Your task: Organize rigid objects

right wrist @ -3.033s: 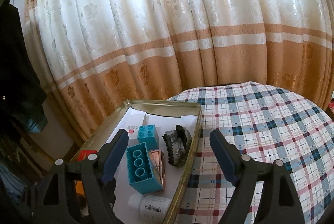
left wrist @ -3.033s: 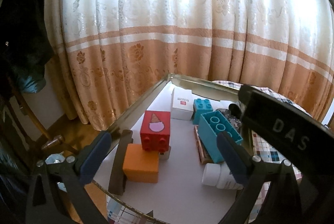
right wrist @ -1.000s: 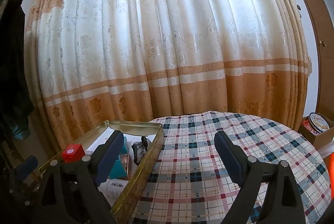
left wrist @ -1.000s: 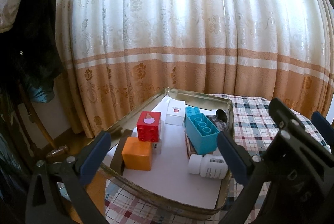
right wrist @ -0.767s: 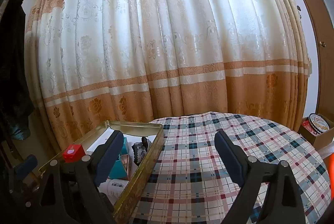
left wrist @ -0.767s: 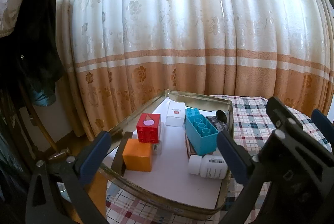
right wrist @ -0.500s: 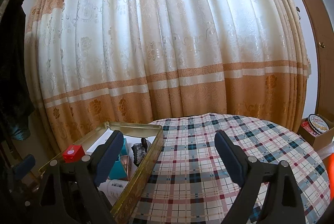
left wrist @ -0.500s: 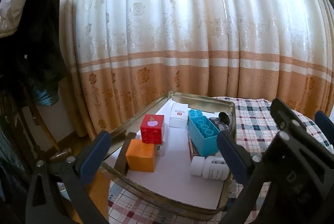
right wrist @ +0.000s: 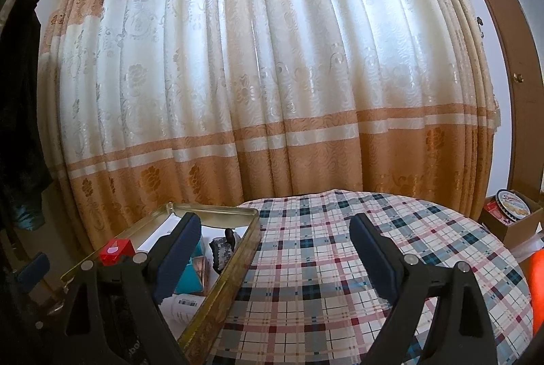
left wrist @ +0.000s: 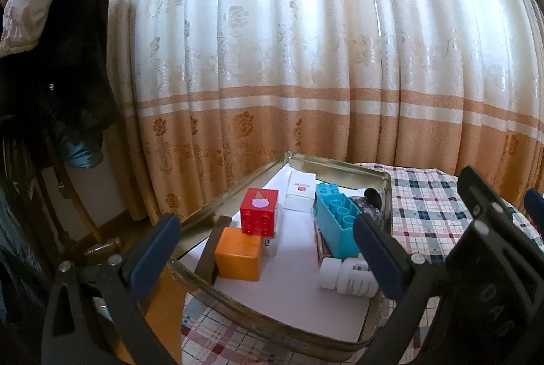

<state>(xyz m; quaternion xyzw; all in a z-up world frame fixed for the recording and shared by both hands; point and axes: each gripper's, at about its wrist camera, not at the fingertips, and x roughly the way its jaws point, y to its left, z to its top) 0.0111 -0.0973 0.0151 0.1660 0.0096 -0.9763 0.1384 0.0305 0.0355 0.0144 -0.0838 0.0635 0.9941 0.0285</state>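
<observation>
The gold tin (left wrist: 386, 191) is sitting at the desk's (right wrist: 340, 263) edge nearest the curtain (left wrist: 306, 59). Inside it, an orange block (left wrist: 239, 258) is touching the red brick (left wrist: 259, 210); a blue brick (left wrist: 336, 222) and white bottle (left wrist: 346, 273) are lying opposite. The left claw (left wrist: 265, 254) is hovering wide and empty above the tin's near rim. The right claw (right wrist: 272, 258), also wide and empty, is facing open plaid cloth beside the tin, shown fully only in its view.
</observation>
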